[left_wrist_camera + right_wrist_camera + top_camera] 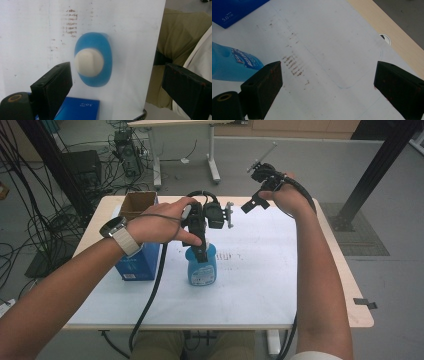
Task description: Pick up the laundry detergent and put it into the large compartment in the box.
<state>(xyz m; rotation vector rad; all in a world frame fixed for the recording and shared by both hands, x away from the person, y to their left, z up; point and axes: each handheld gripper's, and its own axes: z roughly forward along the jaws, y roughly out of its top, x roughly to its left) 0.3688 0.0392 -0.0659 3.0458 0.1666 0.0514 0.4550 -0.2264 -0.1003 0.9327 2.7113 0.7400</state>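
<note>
A blue bottle (202, 269) with a white cap (88, 62) stands upright on the white sheet (250, 270) near the table's middle. My left gripper (200, 251) hangs right over it, pointing down. In the left gripper view I look down on the blue bottle (100, 41); my left gripper (117, 85) is open wide, and the cap lies close to the left jaw, untouched. My right gripper (256, 187) is held up over the table's back right, open and holding nothing. In the right gripper view the bottle (232, 65) lies at the left of my open right gripper (328, 82).
A blue box (137, 261) stands just left of the bottle, with an open cardboard box (137, 204) behind it. Brown smudges (293, 65) mark the sheet right of the bottle. The wooden table edge (387, 27) has a cable hole (385, 37).
</note>
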